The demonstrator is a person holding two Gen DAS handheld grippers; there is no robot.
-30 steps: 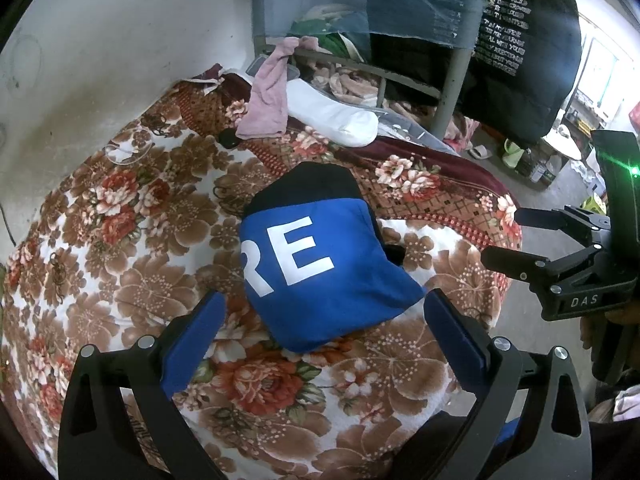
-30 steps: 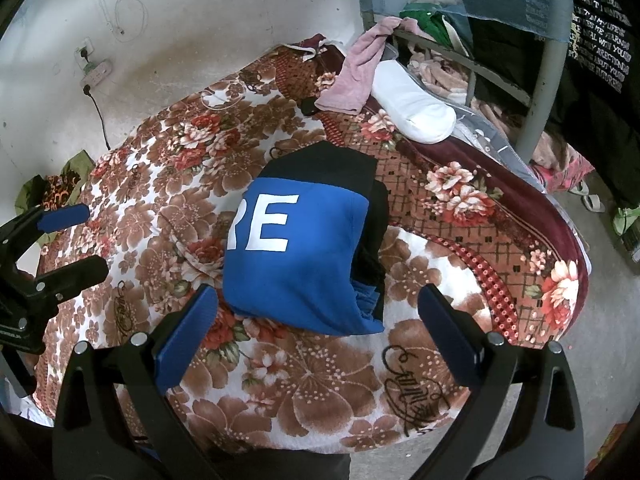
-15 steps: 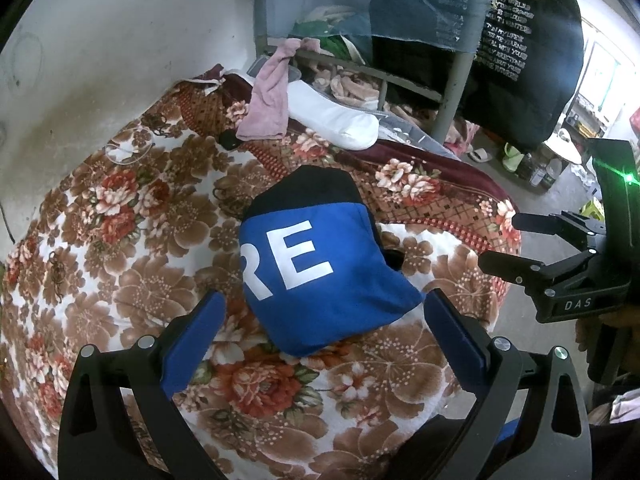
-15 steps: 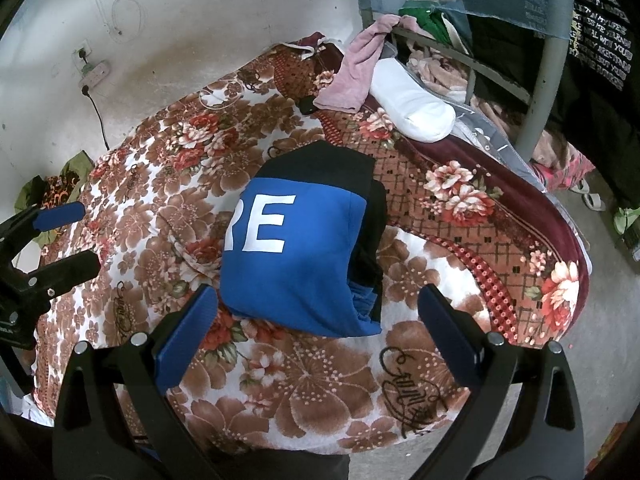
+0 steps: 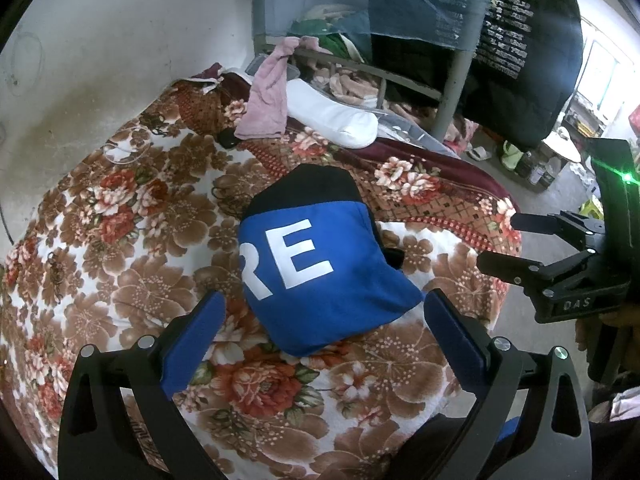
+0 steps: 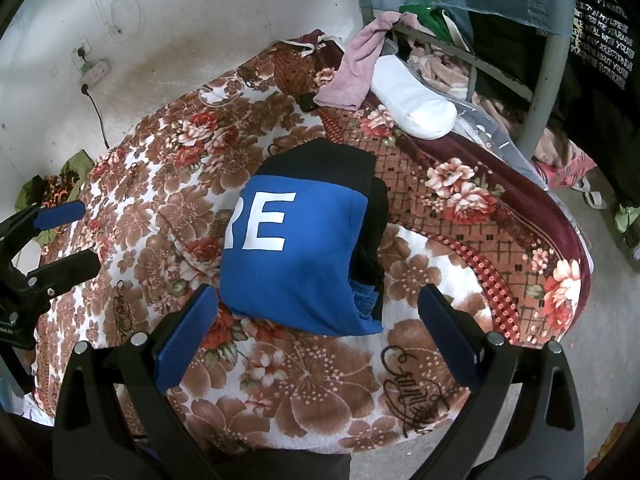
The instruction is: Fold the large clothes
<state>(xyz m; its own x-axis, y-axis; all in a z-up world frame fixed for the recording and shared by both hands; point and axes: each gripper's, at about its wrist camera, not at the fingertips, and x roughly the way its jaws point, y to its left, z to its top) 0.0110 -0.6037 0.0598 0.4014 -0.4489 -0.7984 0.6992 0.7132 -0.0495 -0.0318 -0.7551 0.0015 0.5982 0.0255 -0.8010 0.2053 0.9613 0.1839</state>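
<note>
Left wrist view: the left claw [image 5: 322, 312] hangs released above the near edge of the bed [image 5: 120, 216], its blue pads spread wide and touching nothing. The garment [image 5: 316, 272], folded into a blue bundle with a black band at the far end and white letters "RE" on top, lies on the floral blanket just beyond the pads, between them in the view. Against half a second ago the garment sits almost where it was in this view; it has only drifted a little, so the claw has barely shifted. To the right of the garment, off the bed's edge, the right claw [image 5: 504, 240] is held in the air, released, also nearly where it was. Beyond the garment, a pink cloth [image 5: 268, 104] hangs from the bed frame with a white pillow [image 5: 336, 120] just beside it.

Right wrist view: the right claw [image 6: 318, 306] is released and grasps nothing. The garment [image 6: 296, 256] lies on the bed [image 6: 440, 360] just beyond its pads, its black layers showing along the right side; its place in the view is much as it was. Left of the garment, at the bed's side, the left claw [image 6: 64, 236] shows partly cut off, probably released.
</note>
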